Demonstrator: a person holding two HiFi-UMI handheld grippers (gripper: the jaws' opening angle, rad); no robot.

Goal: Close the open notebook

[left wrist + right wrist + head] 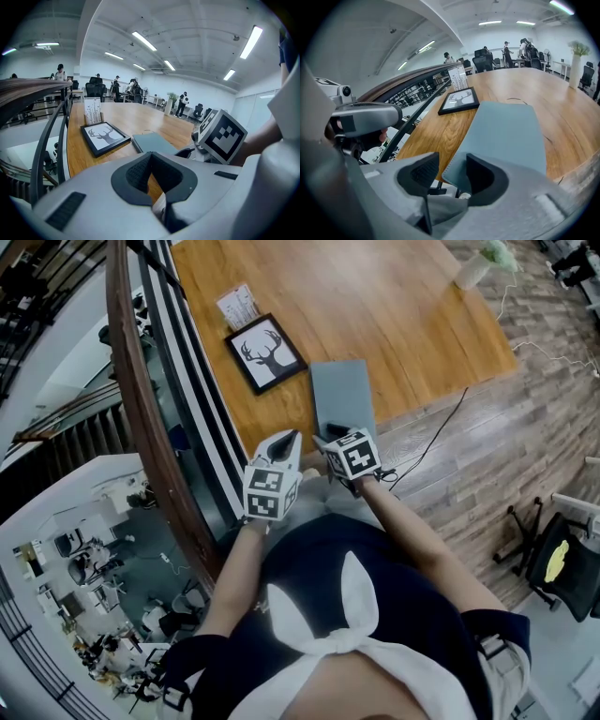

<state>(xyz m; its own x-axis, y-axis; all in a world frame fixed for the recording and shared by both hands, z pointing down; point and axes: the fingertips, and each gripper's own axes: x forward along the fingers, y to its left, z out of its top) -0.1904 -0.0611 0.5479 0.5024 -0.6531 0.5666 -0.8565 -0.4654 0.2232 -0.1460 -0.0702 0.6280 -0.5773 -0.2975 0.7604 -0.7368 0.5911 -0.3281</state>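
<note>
The notebook (342, 395) lies closed and flat on the wooden table (394, 324), its grey-blue cover (506, 136) facing up. My right gripper (452, 171) stands open at the notebook's near corner. That corner sits between the jaws against the right pad (480, 173), and the left pad is apart from it. My left gripper (150, 161) is just left of the notebook (152, 142), over the table's near edge. Its tips meet with nothing between them. In the head view both grippers (292, 439) (323, 439) are close together at the near end of the notebook.
A framed deer picture (265, 352) lies left of the notebook, with a small card stand (237, 306) behind it. A curved wooden railing (141, 399) runs along the table's left side. A vase (478, 266) stands at the far right, and a cable (441, 427) trails over the floor.
</note>
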